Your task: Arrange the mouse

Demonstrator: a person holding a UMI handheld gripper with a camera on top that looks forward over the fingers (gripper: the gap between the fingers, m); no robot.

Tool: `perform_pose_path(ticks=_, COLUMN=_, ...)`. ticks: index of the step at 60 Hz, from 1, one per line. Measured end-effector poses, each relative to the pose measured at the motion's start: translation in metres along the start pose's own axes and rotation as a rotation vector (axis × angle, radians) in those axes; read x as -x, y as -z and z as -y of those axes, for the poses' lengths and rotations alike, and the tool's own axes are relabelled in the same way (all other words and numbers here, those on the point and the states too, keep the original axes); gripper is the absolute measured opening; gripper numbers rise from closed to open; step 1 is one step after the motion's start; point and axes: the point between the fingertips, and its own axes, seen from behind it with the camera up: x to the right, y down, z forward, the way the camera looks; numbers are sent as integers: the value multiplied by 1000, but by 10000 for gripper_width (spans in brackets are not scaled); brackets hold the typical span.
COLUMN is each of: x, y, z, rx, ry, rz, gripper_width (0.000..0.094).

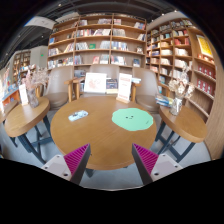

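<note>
gripper view: gripper (109, 160) fingers spread apart, nothing between them. round wooden table (100, 140) lies ahead. green mouse pad (132, 119) beyond the fingers; mouse (78, 115) rests apart from it. bookshelves (100, 42) stand behind.

Even indoor light, fisheye-curved edges
</note>
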Motion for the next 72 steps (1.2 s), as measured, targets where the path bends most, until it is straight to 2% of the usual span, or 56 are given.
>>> perform_pose_path(ticks=28, x=83, y=-55, z=25, rx=-16, ry=28, rz=55, gripper_width=854)
perform_pose_path(ticks=40, x=143, y=-89, z=37, rx=16, ry=-4, rz=100, gripper_width=850)
perform_pose_path(ticks=72, x=202, y=-203, z=36, rx=71, ry=32, rz=78, gripper_width=853)
